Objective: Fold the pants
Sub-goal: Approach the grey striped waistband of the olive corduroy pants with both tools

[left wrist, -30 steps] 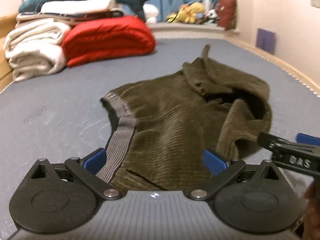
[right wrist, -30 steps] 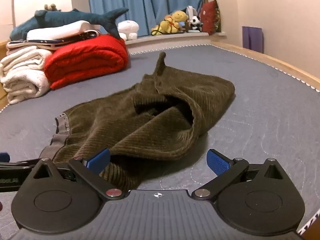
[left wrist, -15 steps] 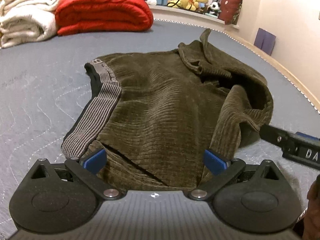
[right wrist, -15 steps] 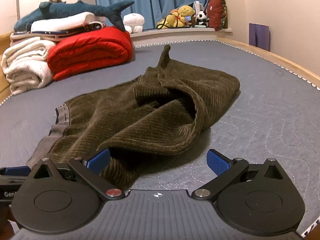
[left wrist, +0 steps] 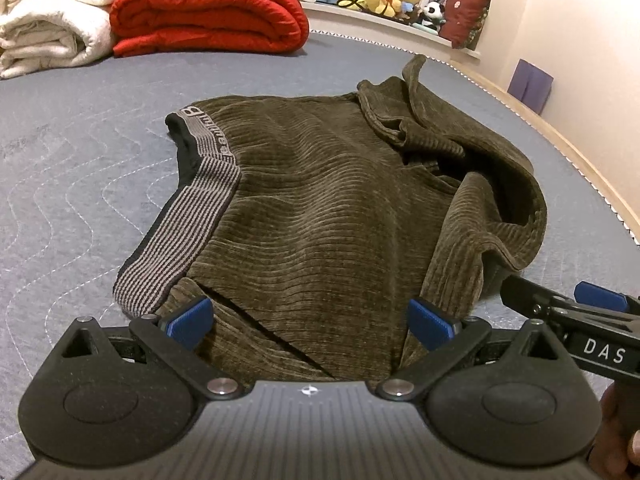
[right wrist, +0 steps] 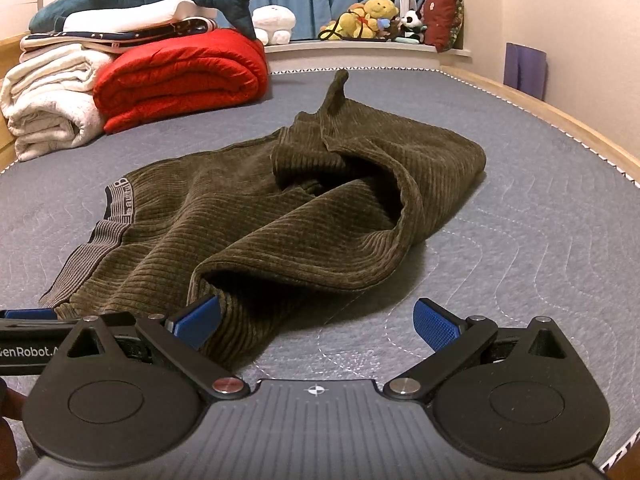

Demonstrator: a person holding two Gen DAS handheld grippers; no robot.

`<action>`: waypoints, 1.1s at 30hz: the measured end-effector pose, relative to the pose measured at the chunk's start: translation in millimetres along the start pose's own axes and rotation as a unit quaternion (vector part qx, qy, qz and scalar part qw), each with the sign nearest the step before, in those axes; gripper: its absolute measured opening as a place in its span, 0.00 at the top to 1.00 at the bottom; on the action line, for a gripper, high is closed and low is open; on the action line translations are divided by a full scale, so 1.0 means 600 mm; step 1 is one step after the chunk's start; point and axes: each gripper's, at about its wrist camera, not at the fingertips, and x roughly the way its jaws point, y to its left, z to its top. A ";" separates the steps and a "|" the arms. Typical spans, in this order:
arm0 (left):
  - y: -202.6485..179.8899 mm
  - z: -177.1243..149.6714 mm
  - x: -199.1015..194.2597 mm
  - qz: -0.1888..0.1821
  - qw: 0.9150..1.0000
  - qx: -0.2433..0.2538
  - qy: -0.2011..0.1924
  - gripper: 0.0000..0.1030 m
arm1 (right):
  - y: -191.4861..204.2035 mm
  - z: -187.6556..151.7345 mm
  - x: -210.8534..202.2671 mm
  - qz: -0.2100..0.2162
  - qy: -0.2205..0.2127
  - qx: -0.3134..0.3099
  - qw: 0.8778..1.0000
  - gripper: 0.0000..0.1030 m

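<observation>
Olive-brown corduroy pants (left wrist: 320, 216) lie bunched in a loose heap near the middle of the grey quilted mattress (left wrist: 80, 168), with the striped elastic waistband (left wrist: 188, 220) on the side toward the mattress's left edge and the legs doubled back into a hollow fold toward the wooden right edge. A red quilt (left wrist: 208, 16) and white blankets (left wrist: 52, 20) are stacked well apart at the far left corner.

The left gripper (left wrist: 310, 326) hovers low over the near hem with its blue fingers spread wide and nothing between them. The right gripper (right wrist: 316, 326) also has its fingers spread, its left pad just beside the drooping near fold, over bare mattress; it holds nothing.

The cloth looks thick, soft and limp: it should sag and drape rather than keep a shape, and the ribbed pile should give good grip. The firmest holds are probably the waistband's two ends, or a leg cuff, pinched through all layers so that the hidden layers come along instead of sliding apart.
</observation>
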 end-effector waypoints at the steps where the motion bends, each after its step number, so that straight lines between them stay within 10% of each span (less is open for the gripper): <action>1: 0.000 0.000 0.000 0.000 1.000 0.000 0.000 0.00 | 0.000 0.000 0.001 -0.002 -0.004 -0.002 1.000 0.01; 24: 0.013 0.006 -0.025 0.011 0.999 0.005 -0.043 0.02 | -0.007 0.001 -0.002 0.021 -0.017 0.030 0.999 0.01; 29: 0.062 0.065 -0.027 0.007 0.999 -0.014 -0.049 0.76 | -0.016 0.003 -0.012 0.065 -0.038 0.056 0.996 0.20; 33: 0.114 0.116 0.015 0.039 0.998 -0.029 -0.048 0.75 | -0.023 0.005 0.001 0.112 -0.029 0.090 0.989 0.25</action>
